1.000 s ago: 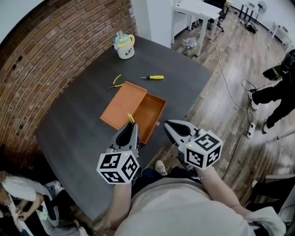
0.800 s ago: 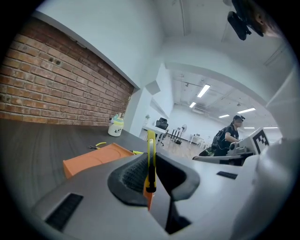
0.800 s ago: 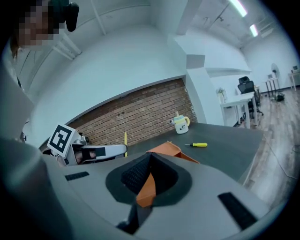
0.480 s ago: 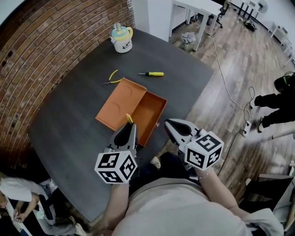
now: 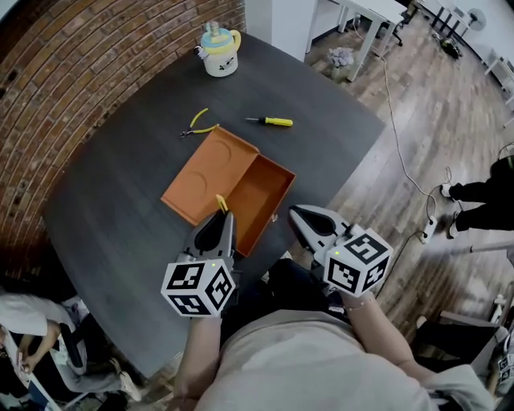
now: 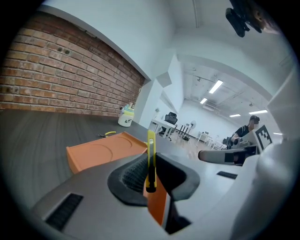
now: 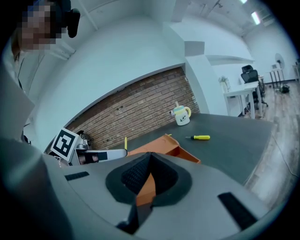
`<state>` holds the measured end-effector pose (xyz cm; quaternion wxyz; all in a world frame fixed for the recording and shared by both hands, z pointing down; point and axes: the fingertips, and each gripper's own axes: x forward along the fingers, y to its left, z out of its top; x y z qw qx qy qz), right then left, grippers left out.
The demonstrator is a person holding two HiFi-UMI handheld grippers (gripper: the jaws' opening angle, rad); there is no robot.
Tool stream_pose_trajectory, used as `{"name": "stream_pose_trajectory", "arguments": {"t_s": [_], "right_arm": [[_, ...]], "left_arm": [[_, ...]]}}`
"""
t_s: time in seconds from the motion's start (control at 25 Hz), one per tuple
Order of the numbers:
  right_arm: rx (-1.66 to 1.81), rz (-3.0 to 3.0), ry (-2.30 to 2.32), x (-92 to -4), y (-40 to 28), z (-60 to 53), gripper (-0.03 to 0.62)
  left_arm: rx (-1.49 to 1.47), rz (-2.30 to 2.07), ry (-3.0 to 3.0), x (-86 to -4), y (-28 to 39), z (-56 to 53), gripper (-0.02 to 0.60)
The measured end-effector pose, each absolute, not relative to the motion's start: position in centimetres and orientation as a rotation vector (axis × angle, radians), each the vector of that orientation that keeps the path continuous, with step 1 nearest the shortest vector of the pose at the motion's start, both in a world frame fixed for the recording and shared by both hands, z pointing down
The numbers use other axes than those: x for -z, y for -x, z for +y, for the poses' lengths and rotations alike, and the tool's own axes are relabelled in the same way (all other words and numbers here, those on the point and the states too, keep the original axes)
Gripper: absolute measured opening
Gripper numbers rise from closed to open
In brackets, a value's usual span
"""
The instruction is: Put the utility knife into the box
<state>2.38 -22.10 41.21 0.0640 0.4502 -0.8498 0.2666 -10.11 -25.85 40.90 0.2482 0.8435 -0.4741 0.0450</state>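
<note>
Utility knife (image 6: 151, 159): yellow, slim, upright. Pinched low on its body between the pads of the left hand-held gripper (image 6: 150, 180), upper end poking well above the jaw tips. Not in the box. In the head view, knife (image 5: 220, 203) overlaps the near edge of the box (image 5: 268, 181), about where lid meets tray.

Left hand-held gripper (image 5: 218, 223): closed on the knife, held off the counter (image 5: 112, 193) at the box's near side, marker cube toward the person.

Box: orange, open, lid folded out flat on the left, tray on the right, nothing visible inside. Sits mid-counter.

Right hand-held gripper (image 5: 299, 215): just right of the left one, near the tray's near corner, past the counter edge. Jaw tips together in the right gripper view (image 7: 149, 161), nothing gripped; only the orange of the box showing beyond the pads.

Beyond the box, on the dark counter: pliers (image 5: 197, 124) with yellow handles just off the lid's far corner; screwdriver (image 5: 273, 121) with yellow handle, lying apart to their right; lidded mug (image 5: 219, 56) near the far corner.

Surroundings: brick wall (image 5: 64, 72) along the counter's left, wooden floor (image 5: 418, 136) on the right, white desk (image 5: 361, 16) farther back.
</note>
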Motion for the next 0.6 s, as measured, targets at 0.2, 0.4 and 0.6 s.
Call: {"name": "stream_pose_trajectory", "arguments": {"t_s": [0.2,0.4,0.6], "right_arm": [[-0.815,-2.576,-1.308,-41.3,-3.9,-23.7,0.006],[-0.813,-2.585,-1.288,-40.9,-4.8,-25.5,0.006],[-0.809,-2.594,-1.245,-41.0,-4.7,-26.2,0.006]], "left_arm": [[-0.164,-1.327,-2.297,-40.6,9.6,-26.1,0.066],[-0.271,-1.342,-2.329,-40.5,9.4,-26.6,0.066],[-0.416,-1.335,-2.370,-41.1,9.0,-27.2,0.066]]}}
